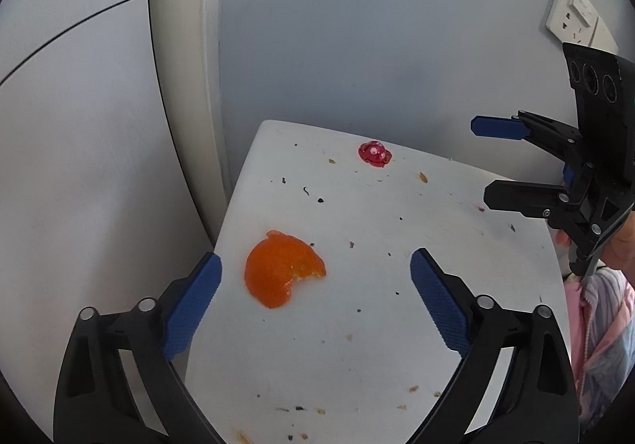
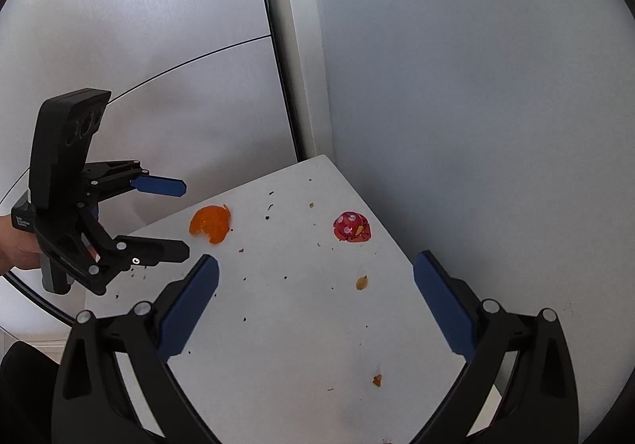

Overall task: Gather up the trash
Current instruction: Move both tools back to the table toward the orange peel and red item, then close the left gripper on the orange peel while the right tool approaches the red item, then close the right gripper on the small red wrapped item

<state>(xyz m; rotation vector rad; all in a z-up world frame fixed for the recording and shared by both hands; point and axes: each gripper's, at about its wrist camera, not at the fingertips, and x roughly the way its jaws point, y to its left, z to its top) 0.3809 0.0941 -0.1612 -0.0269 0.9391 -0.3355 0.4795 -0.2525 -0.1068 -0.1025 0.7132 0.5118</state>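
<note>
An orange peel (image 1: 282,272) lies on the white table (image 1: 357,325), just ahead of my left gripper (image 1: 315,265), whose blue-padded jaws stand wide open above the table with nothing touching them. A crumpled red wrapper with white dots (image 1: 374,154) rests near the table's far edge. From the right wrist view the orange peel (image 2: 211,223) sits at the left, the red wrapper (image 2: 351,227) further right. My right gripper (image 2: 315,269) is open and empty over the table. Each gripper shows in the other's view: the right gripper (image 1: 482,162) and the left gripper (image 2: 184,215), both open.
Crumbs and dark specks litter the table, including a tan scrap (image 2: 361,282) and an orange scrap (image 2: 377,379). A pale wall (image 1: 377,27) with a socket (image 1: 575,13) stands behind; a cabinet front (image 1: 79,126) lies to the left. A person's hand (image 2: 16,245) and striped sleeve (image 1: 603,309) show.
</note>
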